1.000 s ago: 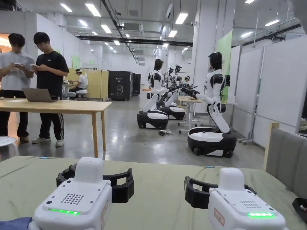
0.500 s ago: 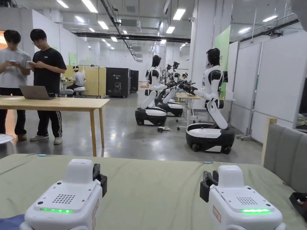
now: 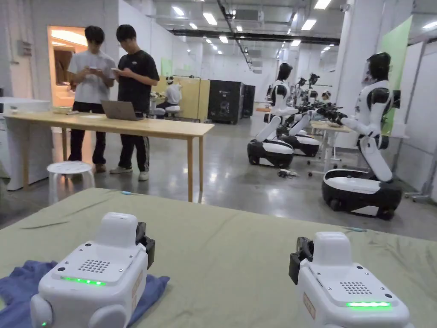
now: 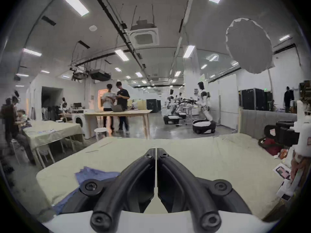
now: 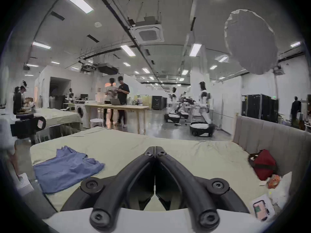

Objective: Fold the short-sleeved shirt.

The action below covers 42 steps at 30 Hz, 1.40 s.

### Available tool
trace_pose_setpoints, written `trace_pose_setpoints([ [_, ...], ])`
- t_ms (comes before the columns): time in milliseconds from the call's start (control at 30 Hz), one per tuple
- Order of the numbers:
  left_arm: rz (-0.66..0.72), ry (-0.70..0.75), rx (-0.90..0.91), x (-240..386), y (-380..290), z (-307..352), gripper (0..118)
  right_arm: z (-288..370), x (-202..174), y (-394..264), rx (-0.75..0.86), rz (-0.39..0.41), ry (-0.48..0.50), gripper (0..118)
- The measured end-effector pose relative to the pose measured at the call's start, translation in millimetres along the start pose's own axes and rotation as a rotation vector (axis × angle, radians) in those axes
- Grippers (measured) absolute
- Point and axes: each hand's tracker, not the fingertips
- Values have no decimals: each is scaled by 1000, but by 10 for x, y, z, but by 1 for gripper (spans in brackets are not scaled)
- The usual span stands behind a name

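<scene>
A green-sheeted bed [image 3: 239,256] carries the blue shirt [image 5: 67,169], which lies loosely spread near its left edge, under and beside the left claw [image 4: 156,151]. The right claw [image 5: 155,148] is well apart to the right. Both claws have jaws pressed together, gripping nothing, above the sheet.

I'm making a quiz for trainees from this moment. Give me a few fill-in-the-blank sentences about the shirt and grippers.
1. The shirt is coloured ____.
2. The jaws of the left gripper are ____.
3. The shirt lies on the ____ green cloth.
4. The right gripper holds ____.

Missing words: blue; shut; pale; nothing
</scene>
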Motion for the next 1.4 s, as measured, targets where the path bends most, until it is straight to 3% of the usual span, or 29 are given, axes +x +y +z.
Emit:
trace_pose_setpoints([
  [133, 9, 109, -127, -693, -168, 14, 0, -260, -728, -64, -26, -3, 177, 0],
  [200, 23, 79, -371, -1077, -310, -148, 0, -370, -1025, -153, -53, -4, 250, 0],
  [333, 59, 59, -556, -1492, -654, -477, 4, -545, -1367, -418, -106, 8, 319, 0],
  [367, 77, 45, -563, -1540, -738, -584, 15, -590, -1416, -492, -119, 22, 322, 0],
  [400, 95, 34, -588, -1615, -827, -687, 44, -635, -1458, -568, -132, 38, 323, 0],
  [433, 62, 53, -575, -1569, -896, -855, 88, -670, -1454, -637, -145, 51, 325, 0],
  [467, 45, 46, -608, -1535, -985, -1014, 118, -715, -1462, -707, -162, 67, 323, 0],
  [533, -10, -1, -628, -1463, -1216, -1420, 118, -796, -1442, -835, -190, 83, 310, 0],
  [700, 16, -27, -796, -1279, -1861, -2545, 118, -949, -1253, -1119, -279, 92, 255, 0],
  [800, 52, -11, -866, -1194, -2191, -2736, 118, -1043, -1147, -1279, -331, 101, 238, 0],
  [867, 2, 97, -926, -1283, -2293, -2760, 108, -1078, -1093, -1381, -378, 117, 223, 0],
  [900, 124, 36, -876, -1357, -2220, -2709, 107, -1077, -1067, -1415, -386, 129, 222, 0],
  [933, 129, 50, -860, -1354, -2140, -2670, 102, -1069, -1048, -1429, -385, 132, 218, 0],
  [1000, 71, 45, -831, -1474, -2129, -2756, 33, -1049, -983, -1431, -386, 123, 212, 0],
  [1033, 47, 53, -819, -1477, -2121, -2788, 5, -1045, -947, -1423, -390, 98, 216, 0],
  [1200, 97, 27, -754, -1197, -1850, -2612, 5, -851, -654, -1320, -371, 16, 157, 1],
  [1400, 74, -221, -617, -88, -1093, -2431, 5, -409, -29, -1092, -333, -27, 48, 1],
])
